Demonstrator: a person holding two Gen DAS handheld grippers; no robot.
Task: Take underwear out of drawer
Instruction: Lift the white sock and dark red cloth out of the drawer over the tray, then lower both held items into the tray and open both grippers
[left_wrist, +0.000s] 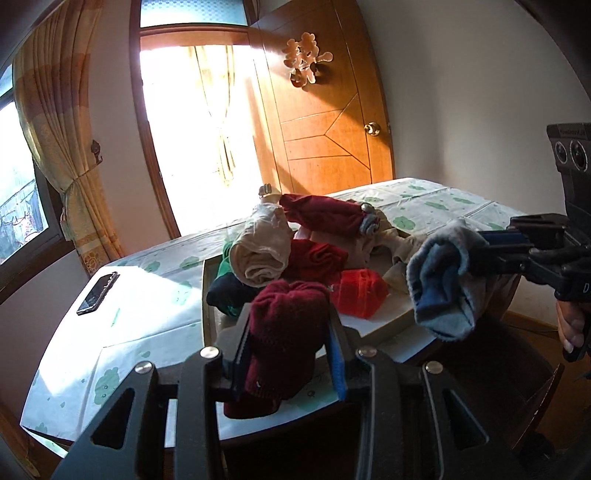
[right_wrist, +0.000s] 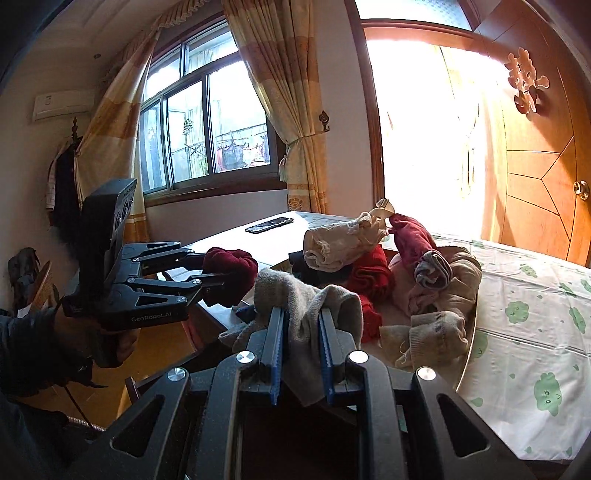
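The left gripper has its fingers clenched on a maroon roll, held clear of the drawer at its near edge. The right gripper grasps a grey roll between its blue-padded fingers; in the left wrist view the same roll hangs off the drawer's right side, showing a blue inner layer. Behind both, the shallow drawer sits on the bench, which carries a white cloth printed with green clouds. More rolled underwear lies heaped in the drawer: a beige roll on top, a dark red one propped beside it, an orange-red piece at the front, and a tan bundle nearest the right gripper. A phone lies on the bench, well apart to the left. Beyond stand a wooden door, a sunlit doorway and a curtained window.
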